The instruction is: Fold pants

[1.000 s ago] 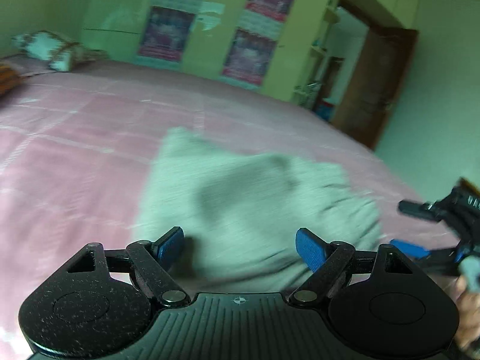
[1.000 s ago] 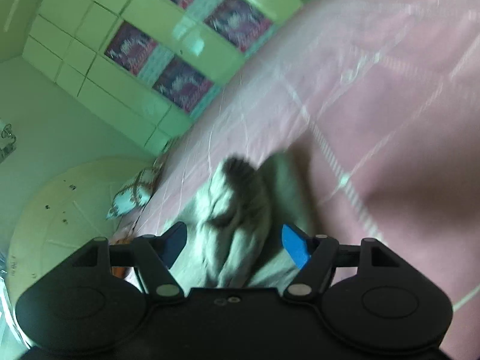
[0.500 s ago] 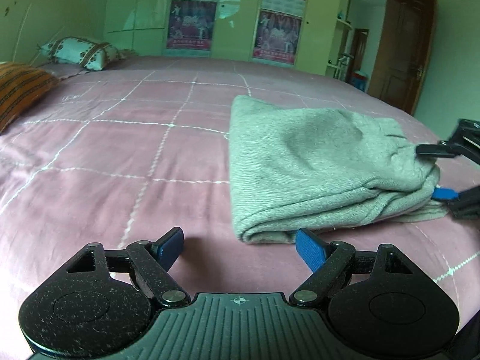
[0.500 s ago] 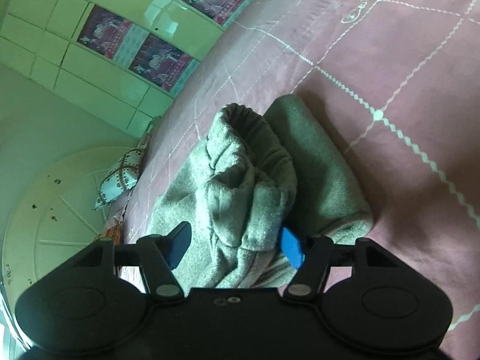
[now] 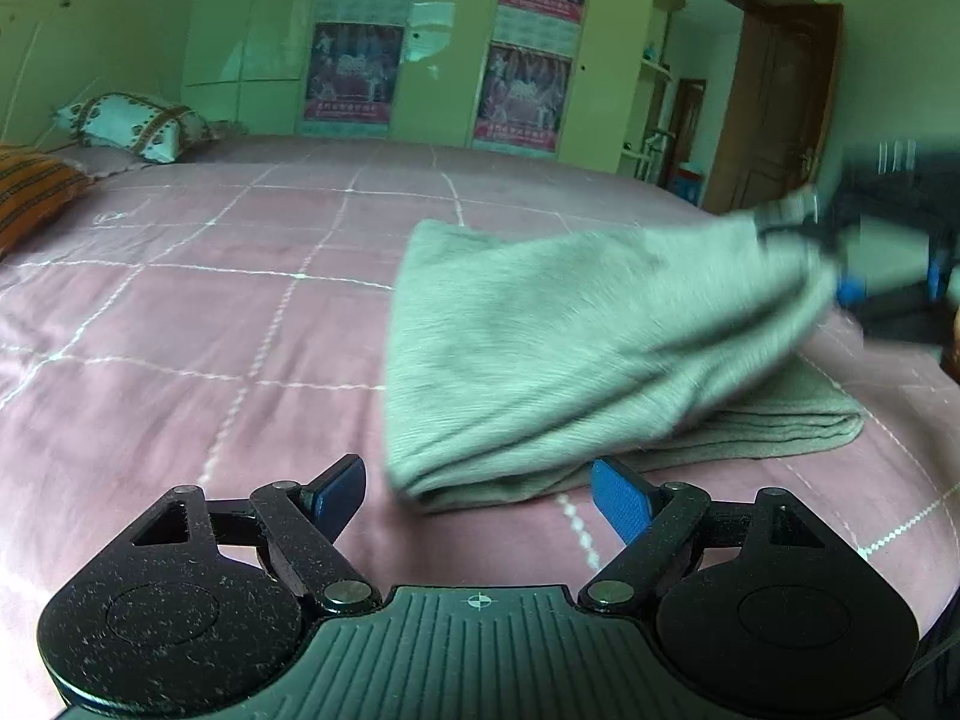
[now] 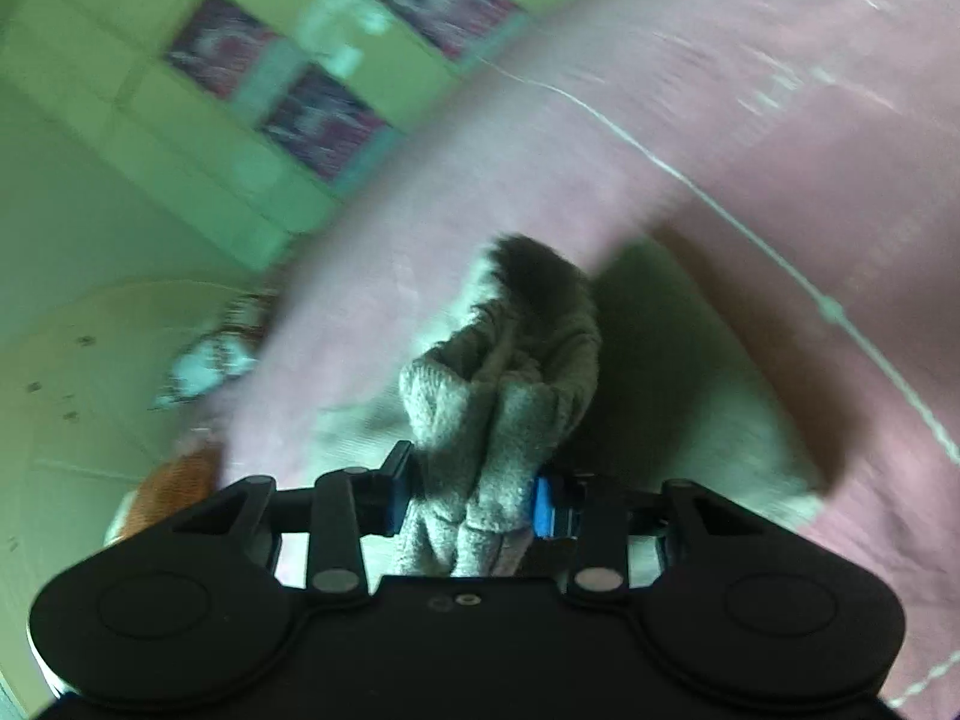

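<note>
The grey knit pants (image 5: pixel 558 348) lie folded on the pink bed, and their right end is lifted off the sheet. My right gripper (image 6: pixel 471 498) is shut on the bunched waistband end of the pants (image 6: pixel 498 414). It also shows at the right edge of the left wrist view (image 5: pixel 852 258), holding that end up. My left gripper (image 5: pixel 480 495) is open and empty, just in front of the pants' near folded edge, low over the sheet.
The pink quilted bedsheet (image 5: pixel 180 330) spreads left and far. Pillows (image 5: pixel 135 123) lie at the far left by the headboard. Green wardrobes with posters (image 5: pixel 354 69) stand behind, and a brown door (image 5: pixel 774 114) at the right.
My right gripper has shut on the waistband end and lifted it up off the bed. My left gripper stays open near the front edge of the pants.
</note>
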A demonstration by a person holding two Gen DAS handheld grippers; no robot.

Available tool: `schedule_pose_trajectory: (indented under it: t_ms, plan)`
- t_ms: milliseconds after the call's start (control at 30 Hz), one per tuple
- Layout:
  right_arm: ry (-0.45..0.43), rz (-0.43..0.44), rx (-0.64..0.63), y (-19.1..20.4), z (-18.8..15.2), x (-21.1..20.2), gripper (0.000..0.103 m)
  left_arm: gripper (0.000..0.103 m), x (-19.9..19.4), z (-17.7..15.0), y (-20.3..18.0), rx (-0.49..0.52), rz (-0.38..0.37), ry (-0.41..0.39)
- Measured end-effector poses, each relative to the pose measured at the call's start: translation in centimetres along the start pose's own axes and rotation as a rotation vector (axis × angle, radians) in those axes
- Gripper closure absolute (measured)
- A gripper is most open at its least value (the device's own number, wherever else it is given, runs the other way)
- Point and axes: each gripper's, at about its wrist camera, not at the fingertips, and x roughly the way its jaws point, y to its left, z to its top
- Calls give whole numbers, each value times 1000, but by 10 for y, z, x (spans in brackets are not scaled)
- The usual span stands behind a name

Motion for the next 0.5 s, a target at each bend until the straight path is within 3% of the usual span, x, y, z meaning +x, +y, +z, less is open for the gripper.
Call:
schedule_pose_trajectory:
  t_ms: [100, 200, 267, 300, 333, 400, 500]
  plan:
    - [-30, 65, -59, 30, 3, -10, 75, 21, 6, 5, -8, -7, 43, -3]
    - [-57, 118, -96, 52, 13, -21, 75, 21, 3, 15, 0, -65, 132, -50]
    - [-92, 158, -134, 63, 21, -33, 75, 21, 7, 15, 6, -57, 213, -29]
    - [-121, 166, -146, 64, 25, -40, 75, 20, 7, 12, 11, -69, 225, -23]
    - [-154, 172, -157, 62, 28, -47, 75, 20, 6, 8, 18, -100, 179, -34]
    - [-167, 144, -158, 44, 29, -53, 76, 20, 6, 4, 19, -106, 181, -35]
    - [-110, -1, -32, -33, 14, -31, 77, 20, 9, -4, 25, -173, 172, -26]
